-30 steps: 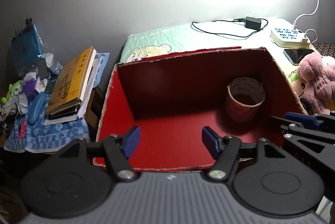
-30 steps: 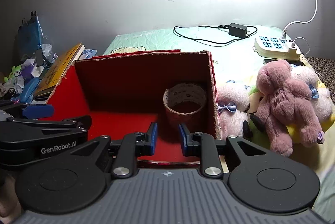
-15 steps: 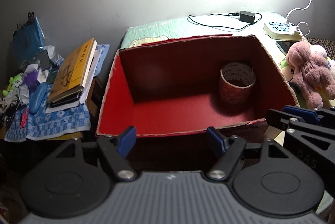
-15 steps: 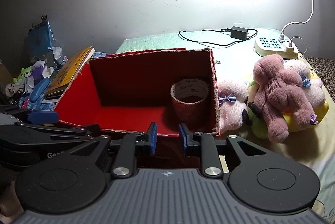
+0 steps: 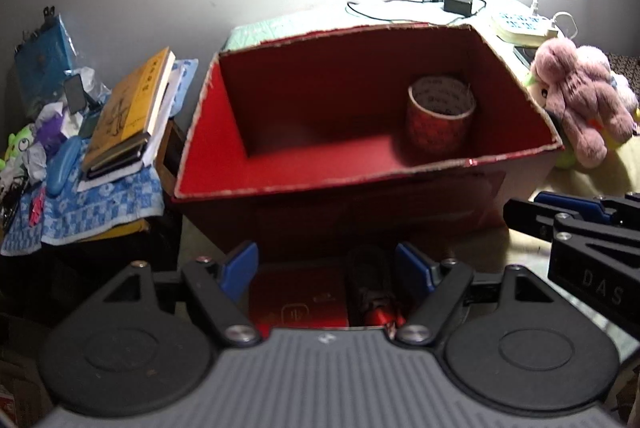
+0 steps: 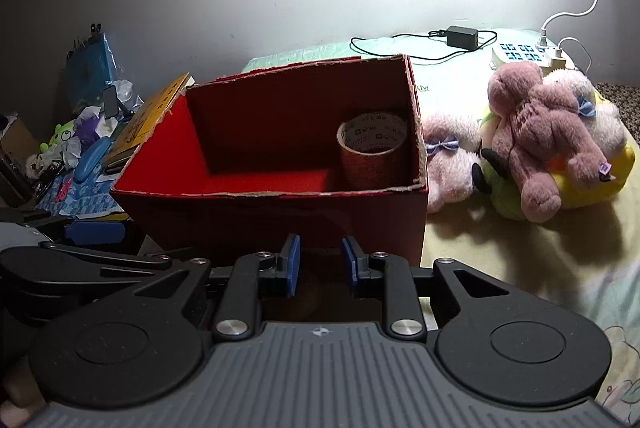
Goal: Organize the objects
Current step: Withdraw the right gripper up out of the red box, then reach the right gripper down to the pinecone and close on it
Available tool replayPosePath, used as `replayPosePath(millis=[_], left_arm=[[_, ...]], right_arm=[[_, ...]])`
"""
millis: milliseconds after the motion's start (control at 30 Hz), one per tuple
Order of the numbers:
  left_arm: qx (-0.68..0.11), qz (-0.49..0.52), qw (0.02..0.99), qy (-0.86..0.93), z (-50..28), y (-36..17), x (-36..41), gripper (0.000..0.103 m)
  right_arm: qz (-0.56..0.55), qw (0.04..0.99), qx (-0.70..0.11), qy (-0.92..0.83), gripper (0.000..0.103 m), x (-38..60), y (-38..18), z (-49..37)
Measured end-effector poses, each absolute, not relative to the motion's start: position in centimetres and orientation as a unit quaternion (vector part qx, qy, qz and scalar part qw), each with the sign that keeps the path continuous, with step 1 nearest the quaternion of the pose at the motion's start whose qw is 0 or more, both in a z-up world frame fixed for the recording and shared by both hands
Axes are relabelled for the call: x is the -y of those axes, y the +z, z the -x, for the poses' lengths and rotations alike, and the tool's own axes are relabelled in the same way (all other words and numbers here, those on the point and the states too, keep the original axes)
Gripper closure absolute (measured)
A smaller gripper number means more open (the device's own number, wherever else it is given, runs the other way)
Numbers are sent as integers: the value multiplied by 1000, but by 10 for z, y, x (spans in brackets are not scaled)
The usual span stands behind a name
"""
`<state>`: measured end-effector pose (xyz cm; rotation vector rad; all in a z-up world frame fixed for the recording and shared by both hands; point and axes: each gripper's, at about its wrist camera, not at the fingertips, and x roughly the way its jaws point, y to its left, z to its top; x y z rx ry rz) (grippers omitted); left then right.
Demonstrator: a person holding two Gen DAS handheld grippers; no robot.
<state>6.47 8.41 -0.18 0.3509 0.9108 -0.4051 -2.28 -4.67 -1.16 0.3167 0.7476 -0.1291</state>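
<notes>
- Left wrist view: the left tool (image 5: 326, 268) hangs released, its jaws having just been opening; the blue pads (image 5: 240, 266) stand wide apart and press on nothing.
- Below and between those pads lie a flat red packet (image 5: 298, 306) and a dark object (image 5: 370, 286) beside it, both blurred and not gripped.
- Just ahead of the tool stands the red cardboard box (image 5: 304, 168), open at the top, with a roll of tape (image 5: 440, 120) upright in its far right corner.
- To the tool's left a yellow book (image 5: 128, 108) leans on a stack over a blue checked cloth (image 5: 92, 208); to its right a pink plush toy (image 5: 580, 100) lies outside the box.
- Right wrist view: the right tool (image 6: 318, 262) has its pads a narrow gap apart with nothing between them, so it is released.
- The box (image 6: 280, 216) is directly ahead of it, its near wall close to the fingertips; the tape roll (image 6: 372, 148) sits inside against the right wall.
- To the right, plush toys (image 6: 540, 140) lie piled on the bed (image 6: 520, 252).
</notes>
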Motion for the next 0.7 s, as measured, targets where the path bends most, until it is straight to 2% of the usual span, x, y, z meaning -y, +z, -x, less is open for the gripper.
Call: replayPosePath(millis=[433,700], left_arm=[[-451,-169,821,-306,-31,-22,-96,23],[-448,-174,780,-400,-6,-29,-91,25]], right_arm=[[-264,862,-432,-30,65,66,-50,40],[-331,814,-476,-7,64,80,-74,51]])
